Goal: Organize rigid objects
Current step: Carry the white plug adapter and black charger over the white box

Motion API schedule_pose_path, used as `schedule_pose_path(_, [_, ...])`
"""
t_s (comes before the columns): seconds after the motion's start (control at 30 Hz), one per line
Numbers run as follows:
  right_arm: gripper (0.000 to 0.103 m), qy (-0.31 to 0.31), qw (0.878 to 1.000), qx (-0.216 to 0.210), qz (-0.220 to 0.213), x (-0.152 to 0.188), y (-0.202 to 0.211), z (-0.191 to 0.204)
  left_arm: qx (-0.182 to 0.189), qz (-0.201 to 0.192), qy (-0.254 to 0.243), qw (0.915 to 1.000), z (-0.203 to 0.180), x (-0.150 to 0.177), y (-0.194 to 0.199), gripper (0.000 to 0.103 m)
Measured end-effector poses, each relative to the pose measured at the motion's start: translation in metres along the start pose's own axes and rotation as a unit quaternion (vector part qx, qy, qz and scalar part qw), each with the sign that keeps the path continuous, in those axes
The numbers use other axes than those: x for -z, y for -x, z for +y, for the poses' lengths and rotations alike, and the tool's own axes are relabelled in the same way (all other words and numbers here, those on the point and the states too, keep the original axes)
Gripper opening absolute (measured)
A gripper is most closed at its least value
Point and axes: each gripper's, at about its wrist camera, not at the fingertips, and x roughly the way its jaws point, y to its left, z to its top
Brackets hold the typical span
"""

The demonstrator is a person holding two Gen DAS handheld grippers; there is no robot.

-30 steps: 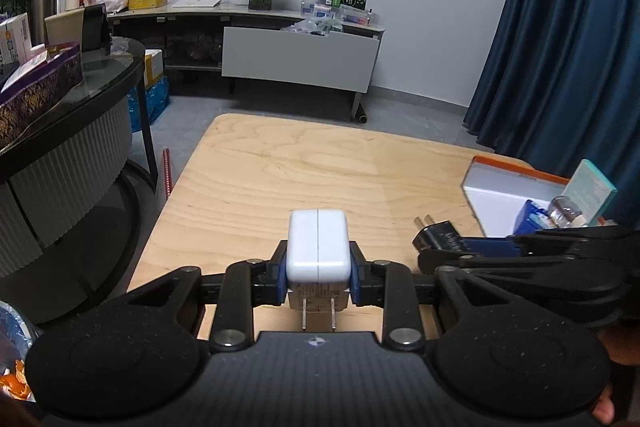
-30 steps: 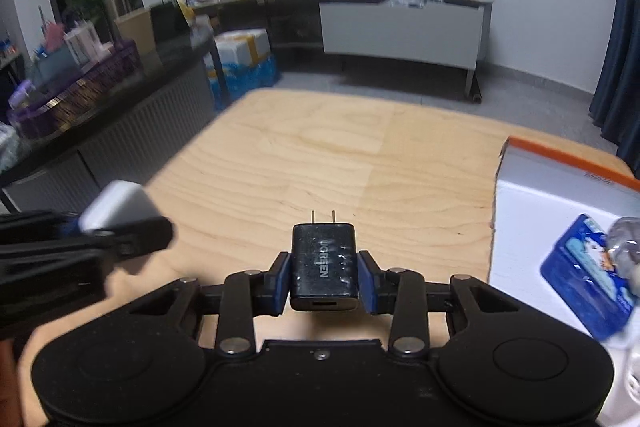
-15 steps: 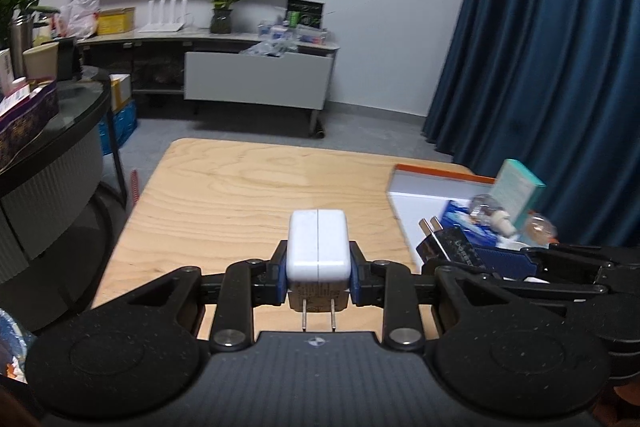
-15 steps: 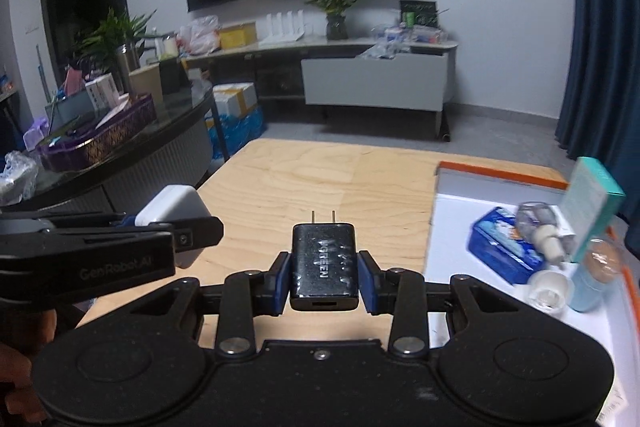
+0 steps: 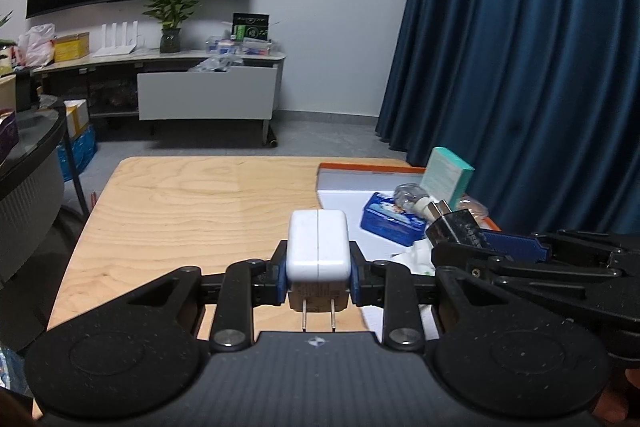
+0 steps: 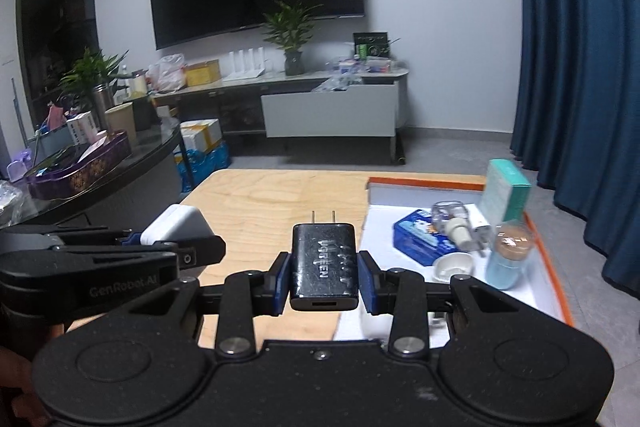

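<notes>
My left gripper (image 5: 318, 269) is shut on a white charger (image 5: 318, 247), its two prongs pointing back at the camera. My right gripper (image 6: 323, 277) is shut on a black charger (image 6: 323, 263) with its prongs pointing forward. Both are held above the wooden table (image 5: 192, 211), side by side, at the left edge of a white tray with an orange rim (image 6: 548, 267). From the left wrist view the black charger (image 5: 456, 227) hangs over the tray (image 5: 344, 193). From the right wrist view the white charger (image 6: 176, 227) shows at the left.
The tray holds a blue pack (image 6: 420, 235), a clear bottle (image 6: 450, 217), a teal box (image 6: 506, 195), a light blue bottle (image 6: 508, 259) and a small white cap (image 6: 456, 263). A dark counter (image 6: 120, 171) stands left of the table. Blue curtains (image 5: 540, 67) hang at the right.
Both grippers have moved right and slightly up, each still gripping its charger. The tray has come further into both views, and the black charger now sits over it.
</notes>
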Motion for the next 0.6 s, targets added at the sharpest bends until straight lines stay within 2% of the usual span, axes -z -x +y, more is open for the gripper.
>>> schedule_pose_path(0.37, [0.043,-0.027,0.999,0.032,-0.015,0.017,0.030,-0.030,0.020,-0.001,-0.025,0.9995,-0.020,0.003,0.001,0.029])
schedule_pose_path(0.6, [0.043,-0.052,0.996,0.068,-0.028,0.025,0.046,-0.059,0.041,-0.002,-0.044,0.9982,-0.037,0.004,-0.004,0.029])
